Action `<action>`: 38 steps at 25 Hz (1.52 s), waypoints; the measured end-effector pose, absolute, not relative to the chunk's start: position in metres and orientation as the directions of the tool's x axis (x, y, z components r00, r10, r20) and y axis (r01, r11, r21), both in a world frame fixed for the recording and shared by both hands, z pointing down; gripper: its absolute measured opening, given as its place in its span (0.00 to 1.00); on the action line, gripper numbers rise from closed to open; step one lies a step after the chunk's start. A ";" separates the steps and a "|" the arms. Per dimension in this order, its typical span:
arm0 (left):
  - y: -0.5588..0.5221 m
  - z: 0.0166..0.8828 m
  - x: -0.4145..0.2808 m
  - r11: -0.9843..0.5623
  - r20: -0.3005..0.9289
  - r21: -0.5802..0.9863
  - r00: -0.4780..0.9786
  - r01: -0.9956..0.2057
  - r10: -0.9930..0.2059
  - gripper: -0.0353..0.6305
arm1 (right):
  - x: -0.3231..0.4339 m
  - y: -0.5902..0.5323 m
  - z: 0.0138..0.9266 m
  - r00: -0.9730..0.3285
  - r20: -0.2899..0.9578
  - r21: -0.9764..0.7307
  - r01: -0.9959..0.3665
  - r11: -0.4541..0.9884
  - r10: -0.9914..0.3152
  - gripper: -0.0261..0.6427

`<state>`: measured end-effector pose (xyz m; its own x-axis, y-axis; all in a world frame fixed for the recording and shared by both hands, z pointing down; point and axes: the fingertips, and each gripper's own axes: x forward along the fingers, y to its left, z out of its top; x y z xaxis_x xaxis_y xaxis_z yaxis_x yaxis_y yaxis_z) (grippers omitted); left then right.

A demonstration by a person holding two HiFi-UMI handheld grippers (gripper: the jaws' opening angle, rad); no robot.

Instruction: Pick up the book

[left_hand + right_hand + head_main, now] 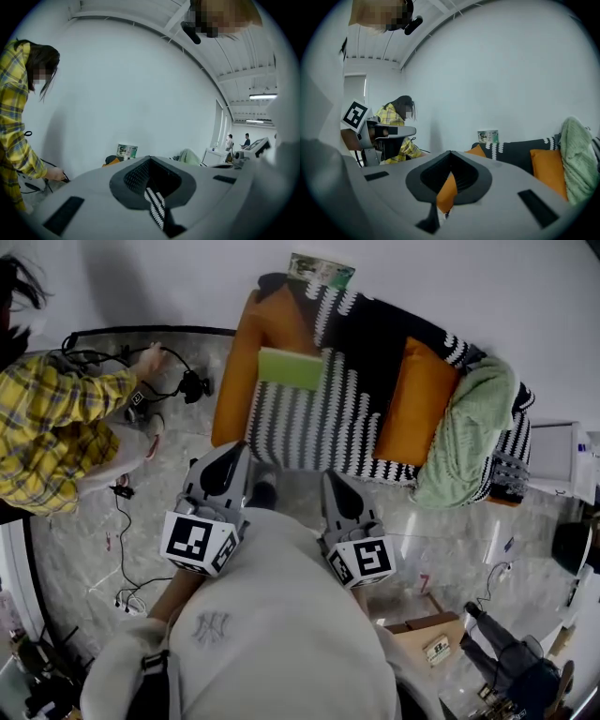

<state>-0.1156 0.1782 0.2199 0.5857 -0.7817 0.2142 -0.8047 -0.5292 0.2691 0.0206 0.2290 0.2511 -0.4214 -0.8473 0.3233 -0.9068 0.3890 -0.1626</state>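
1. While the green book [291, 367] lies untouched, far left on the striped sofa [309, 432], nothing is judged done
2. The left tool [234, 457] and right tool [336, 486] are seen closed and empty, at the sofa's near edge
3. Reaching, gripping and lifting are left
4. Nothing is seen in the way; a person in yellow [56, 418] is crouched at left
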 end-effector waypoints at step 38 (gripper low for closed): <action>0.055 0.228 -0.048 -0.450 0.252 0.290 0.521 -0.845 -0.815 0.07 | 0.099 0.090 0.259 -0.484 0.350 -0.202 -0.875 0.440 -0.802 0.06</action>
<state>-0.0479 0.0551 0.2282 0.5211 -0.8153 0.2524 -0.8446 -0.4499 0.2903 0.0990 0.0901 0.2591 -0.4839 -0.8022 0.3499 -0.8751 0.4398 -0.2020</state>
